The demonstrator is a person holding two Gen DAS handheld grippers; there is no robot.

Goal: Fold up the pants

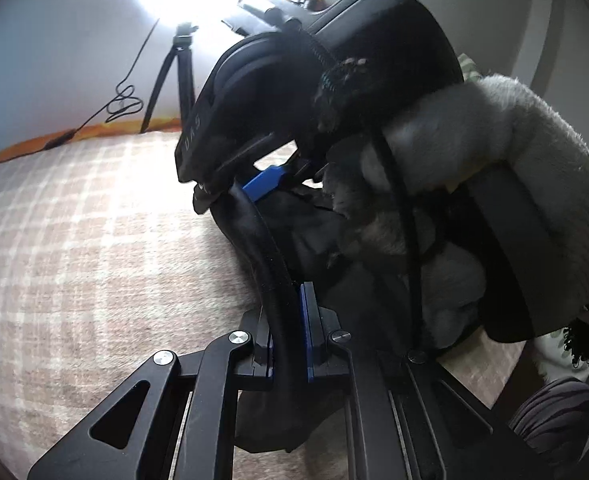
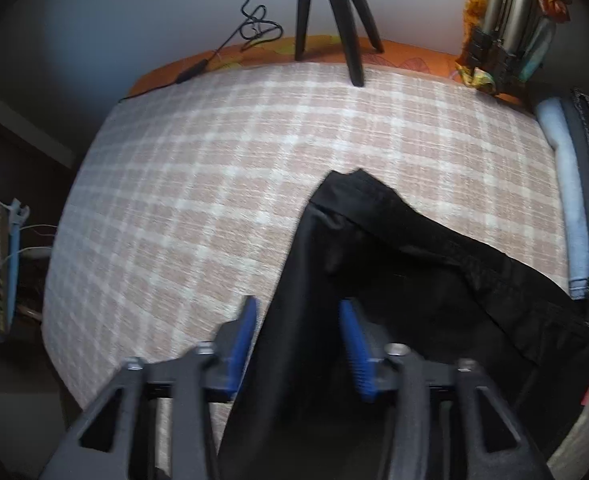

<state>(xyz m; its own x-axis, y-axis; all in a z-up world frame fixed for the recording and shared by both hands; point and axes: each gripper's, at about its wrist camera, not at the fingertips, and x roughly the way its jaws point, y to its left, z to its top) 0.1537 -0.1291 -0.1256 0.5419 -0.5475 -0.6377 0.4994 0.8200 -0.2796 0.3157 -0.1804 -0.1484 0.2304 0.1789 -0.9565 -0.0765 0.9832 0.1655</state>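
left wrist view: left hand-held gripper (image 1: 290, 332) pinching black pants (image 1: 270, 264) edge. right hand-held gripper (image 2: 298, 344) spread, pants (image 2: 394, 248) between and beyond its pads, over the bed (image 2: 214, 160).

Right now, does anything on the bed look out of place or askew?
Yes. The black pants lie crooked and bunched across the checked blanket, not flat. A tripod stands on the bed's far edge, which is odd for a bed.
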